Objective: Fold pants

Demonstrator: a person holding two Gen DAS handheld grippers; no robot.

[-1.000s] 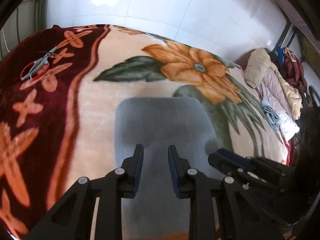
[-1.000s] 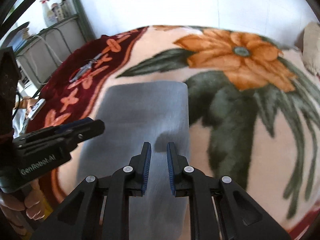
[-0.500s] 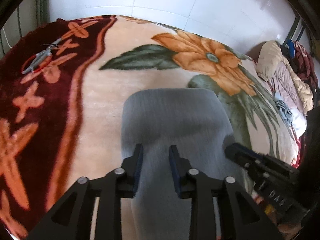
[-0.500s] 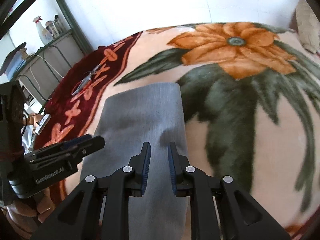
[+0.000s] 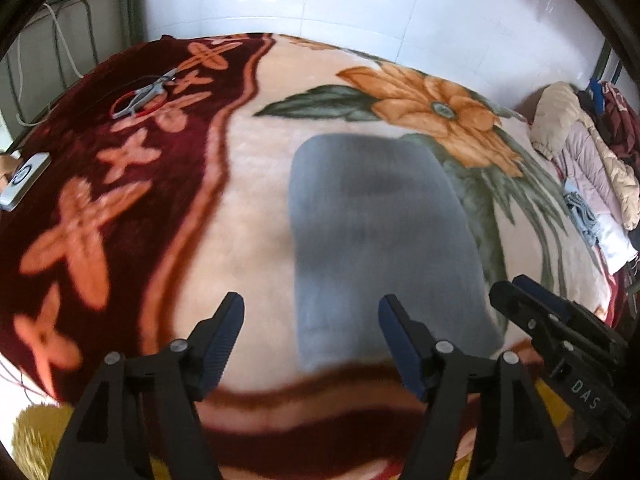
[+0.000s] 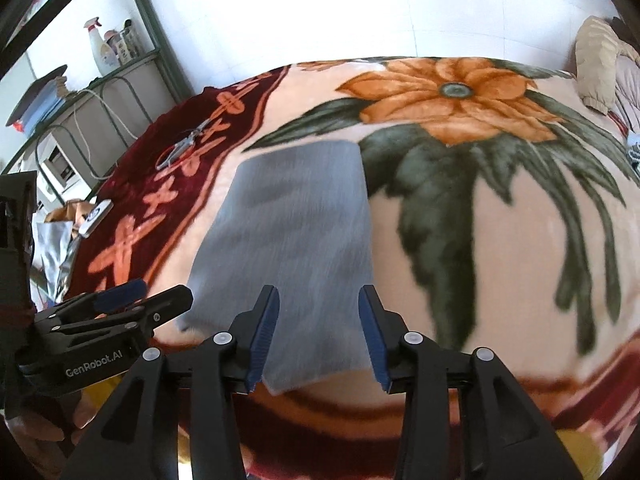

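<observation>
The grey pants (image 5: 380, 240) lie folded in a flat rectangle on the flowered blanket (image 5: 248, 220); they also show in the right wrist view (image 6: 288, 240). My left gripper (image 5: 310, 340) is open and empty, held above the near left corner of the pants. My right gripper (image 6: 318, 332) is open and empty above the near edge of the pants. The right gripper shows at the right of the left wrist view (image 5: 560, 336), and the left gripper at the left of the right wrist view (image 6: 120, 312).
Scissors (image 5: 140, 94) and a small white device (image 5: 24, 176) lie on the blanket's dark red border at the left. A pile of clothes and bedding (image 5: 580, 160) sits at the far right. A metal shelf with bottles (image 6: 108, 52) stands at the left by the tiled wall.
Both grippers have opened and pulled back toward the near edge of the bed. The pants now lie free and flat on the blanket.
</observation>
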